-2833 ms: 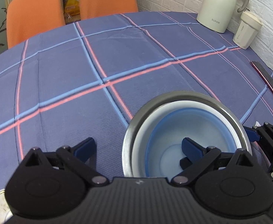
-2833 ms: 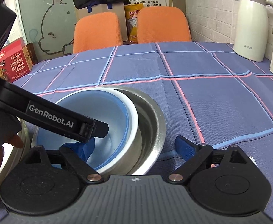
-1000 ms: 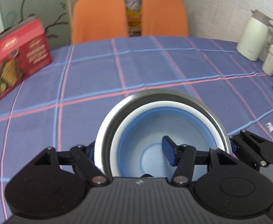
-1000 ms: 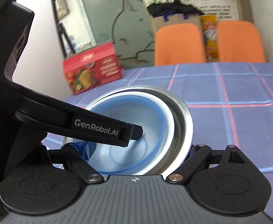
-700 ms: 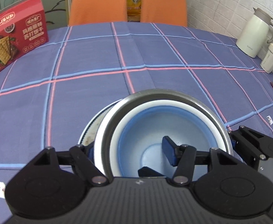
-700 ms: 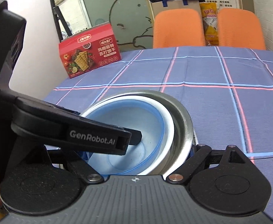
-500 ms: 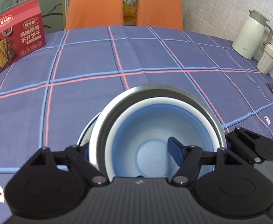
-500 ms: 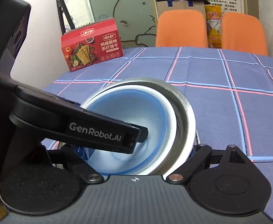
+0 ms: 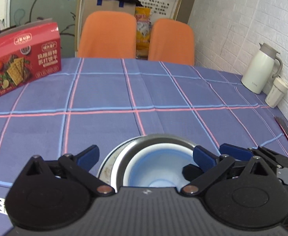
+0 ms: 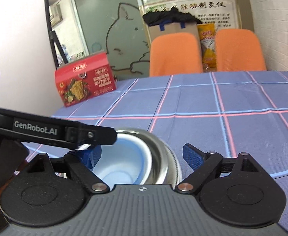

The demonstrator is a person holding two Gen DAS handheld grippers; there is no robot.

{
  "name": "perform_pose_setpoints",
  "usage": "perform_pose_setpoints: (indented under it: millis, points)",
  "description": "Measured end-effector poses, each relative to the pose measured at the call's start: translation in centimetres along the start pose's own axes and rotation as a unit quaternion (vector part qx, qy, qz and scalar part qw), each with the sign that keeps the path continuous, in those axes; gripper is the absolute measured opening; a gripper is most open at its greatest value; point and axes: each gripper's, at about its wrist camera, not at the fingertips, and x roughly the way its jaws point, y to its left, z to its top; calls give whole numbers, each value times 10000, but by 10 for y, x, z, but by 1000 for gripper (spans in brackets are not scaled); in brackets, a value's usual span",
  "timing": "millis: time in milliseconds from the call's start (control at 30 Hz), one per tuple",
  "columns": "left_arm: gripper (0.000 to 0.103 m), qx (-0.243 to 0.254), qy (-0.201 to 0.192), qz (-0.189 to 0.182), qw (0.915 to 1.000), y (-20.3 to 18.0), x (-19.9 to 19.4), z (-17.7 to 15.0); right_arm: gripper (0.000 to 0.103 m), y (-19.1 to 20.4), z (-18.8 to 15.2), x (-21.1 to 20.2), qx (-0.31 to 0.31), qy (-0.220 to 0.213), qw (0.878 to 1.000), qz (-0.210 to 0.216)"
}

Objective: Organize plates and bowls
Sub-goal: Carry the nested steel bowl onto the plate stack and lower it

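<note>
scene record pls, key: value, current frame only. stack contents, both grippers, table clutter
stack: blue bowl nested in steel bowl, both on a plate whose rim shows at the left
left gripper: open, jaws straddling the stack, clear of the rims
right gripper: open, left finger inside the blue bowl, right finger outside the steel bowl
surface: blue plaid tablecloth
clutter: red cracker box far left; white thermal jug and cup far right
beyond table: two orange chairs

Black grippers [image 9: 145,157], blue-padded jaws
</note>
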Motion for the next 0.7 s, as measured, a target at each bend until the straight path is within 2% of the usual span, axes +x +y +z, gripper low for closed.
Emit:
perform_pose_setpoints:
  millis: [100, 233, 333, 533, 700]
  points:
    - [100, -125, -168, 132, 9997, -10, -3, -1, 77, -7, -1, -5, 132, -54, 9999, -98]
    - [100, -292, -690, 322, 9967, -28, -16, -9, 77, -22, -12, -23, 381, -345, 9985, -211]
    - [100, -354, -889, 440, 9944, -41, -28, -19, 77, -34, -20, -39, 679, -460, 9957, -430]
    - [101, -95, -1147, 537, 9919, -65, -59, -49, 77, -34, -39, -81, 712, -835, 9914, -716]
    - [101, 53, -1323, 628, 9892, -80, -82, -82, 77, -29, -65, -97, 670, -852, 9919, -666]
